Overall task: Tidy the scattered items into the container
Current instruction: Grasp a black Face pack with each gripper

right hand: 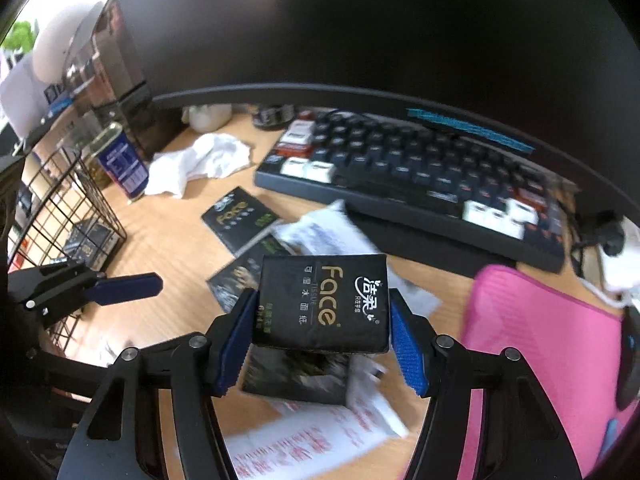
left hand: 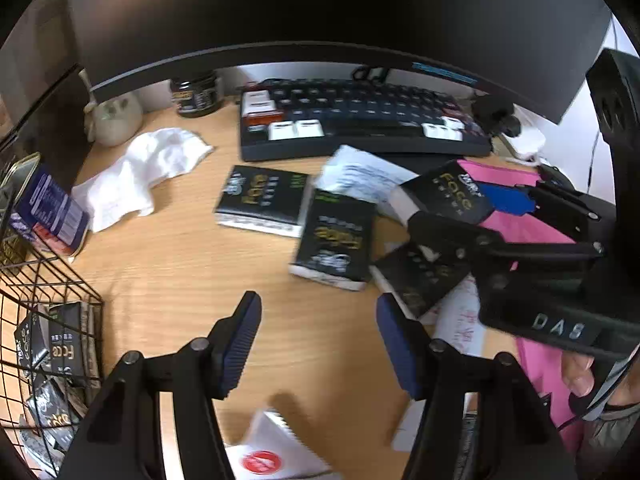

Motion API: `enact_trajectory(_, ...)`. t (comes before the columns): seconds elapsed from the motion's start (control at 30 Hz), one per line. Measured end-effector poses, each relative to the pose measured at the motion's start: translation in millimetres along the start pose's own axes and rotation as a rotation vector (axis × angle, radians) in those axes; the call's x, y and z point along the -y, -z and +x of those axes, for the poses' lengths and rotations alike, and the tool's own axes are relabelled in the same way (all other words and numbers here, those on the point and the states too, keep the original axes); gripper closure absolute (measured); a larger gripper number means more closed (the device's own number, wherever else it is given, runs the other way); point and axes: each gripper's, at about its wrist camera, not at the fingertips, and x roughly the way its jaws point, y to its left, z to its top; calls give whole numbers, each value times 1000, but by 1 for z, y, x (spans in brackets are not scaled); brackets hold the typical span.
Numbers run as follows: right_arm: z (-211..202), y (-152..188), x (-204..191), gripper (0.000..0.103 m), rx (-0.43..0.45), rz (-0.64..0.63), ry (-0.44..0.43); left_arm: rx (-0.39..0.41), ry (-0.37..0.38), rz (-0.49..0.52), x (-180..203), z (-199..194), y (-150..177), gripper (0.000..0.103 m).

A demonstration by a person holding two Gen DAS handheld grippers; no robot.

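Observation:
My right gripper is shut on a black "Face" tissue pack and holds it above the wooden desk; it shows in the left wrist view too. My left gripper is open and empty, low over the desk. Loose black tissue packs lie ahead of it: one, a second, a third by the right gripper. The black wire basket at the left holds several packs; it also shows in the right wrist view.
A dark keyboard lies under a monitor at the back. A crumpled white cloth, a blue can, a jar, papers and a pink pad lie around.

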Motion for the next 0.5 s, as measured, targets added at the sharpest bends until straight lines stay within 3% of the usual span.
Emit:
enact_trajectory(0.33, -38, 31, 59, 40, 35, 85, 24, -6, 66, 59, 60, 8, -14, 37)
enact_trajectory(0.5, -50, 41, 81, 40, 54, 119, 19, -31, 41, 43, 63, 24, -24, 37)
